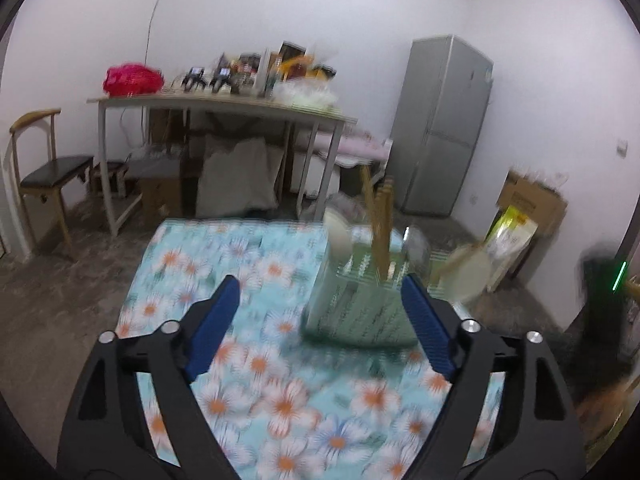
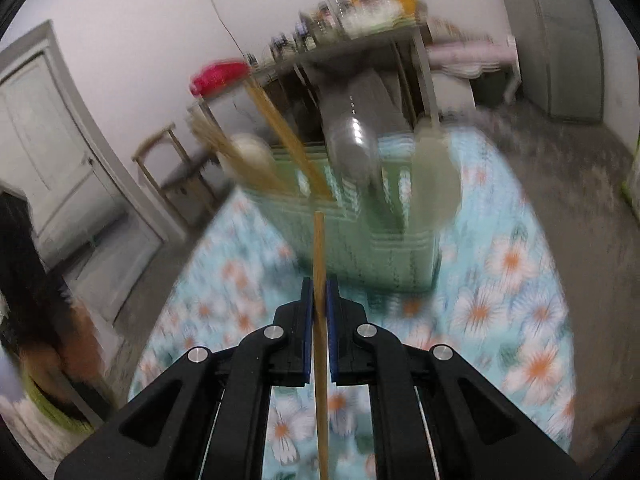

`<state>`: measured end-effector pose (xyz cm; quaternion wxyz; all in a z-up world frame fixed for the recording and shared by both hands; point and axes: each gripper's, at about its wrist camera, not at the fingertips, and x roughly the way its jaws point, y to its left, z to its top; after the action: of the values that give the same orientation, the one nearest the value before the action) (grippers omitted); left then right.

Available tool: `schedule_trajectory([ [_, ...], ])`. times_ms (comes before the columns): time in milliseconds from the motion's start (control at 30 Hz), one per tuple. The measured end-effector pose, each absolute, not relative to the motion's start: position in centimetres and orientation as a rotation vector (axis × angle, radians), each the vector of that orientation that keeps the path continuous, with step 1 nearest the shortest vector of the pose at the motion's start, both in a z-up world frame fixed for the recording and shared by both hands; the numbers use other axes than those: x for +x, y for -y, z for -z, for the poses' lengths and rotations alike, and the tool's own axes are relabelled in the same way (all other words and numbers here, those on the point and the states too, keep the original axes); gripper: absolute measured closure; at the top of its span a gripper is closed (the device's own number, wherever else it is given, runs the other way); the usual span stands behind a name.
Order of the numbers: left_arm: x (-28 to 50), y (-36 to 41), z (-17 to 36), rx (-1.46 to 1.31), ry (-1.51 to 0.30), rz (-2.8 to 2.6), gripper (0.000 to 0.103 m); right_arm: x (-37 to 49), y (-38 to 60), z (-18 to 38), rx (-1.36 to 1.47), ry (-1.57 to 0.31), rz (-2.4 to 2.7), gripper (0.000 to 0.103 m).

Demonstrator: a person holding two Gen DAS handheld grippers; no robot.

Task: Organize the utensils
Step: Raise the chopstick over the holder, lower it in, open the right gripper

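A pale green utensil holder stands on the floral tablecloth. It holds wooden chopsticks, a metal spoon and pale ladles. My left gripper is open and empty, just left of and before the holder. In the right wrist view my right gripper is shut on a single wooden chopstick, held upright a short way before the holder. The holder's chopsticks, spoon and ladle are blurred.
A grey table crowded with bottles and a red bag stands behind. A wooden chair is at left, a grey fridge at right, cardboard boxes beyond. A door shows in the right wrist view.
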<state>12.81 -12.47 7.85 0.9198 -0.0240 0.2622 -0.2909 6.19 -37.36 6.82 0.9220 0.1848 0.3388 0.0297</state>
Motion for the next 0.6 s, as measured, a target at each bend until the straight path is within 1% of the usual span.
schedule_trajectory([
  [33, 12.4, 12.3, -7.0, -0.042, -0.562, 0.587, 0.019, 6.3, 37.5, -8.7, 0.355, -0.644, -0.062, 0.096],
  [100, 11.9, 11.9, -5.7, -0.033, -0.593, 0.566, 0.018, 6.3, 37.8, -11.2, 0.315, -0.571, -0.059, 0.096],
  [233, 11.2, 11.2, -4.7, -0.005, -0.598, 0.528, 0.015, 6.9, 38.0, -16.4, 0.206, -0.436, -0.017, 0.096],
  [333, 10.8, 11.2, -4.7, 0.027, -0.582, 0.513, 0.014, 7.5, 38.1, -18.9, 0.158, -0.385, 0.001, 0.096],
  [600, 10.5, 11.0, -4.7, 0.054, -0.559, 0.482, 0.012, 9.9, 38.1, -22.9, 0.108, -0.309, 0.004, 0.096],
])
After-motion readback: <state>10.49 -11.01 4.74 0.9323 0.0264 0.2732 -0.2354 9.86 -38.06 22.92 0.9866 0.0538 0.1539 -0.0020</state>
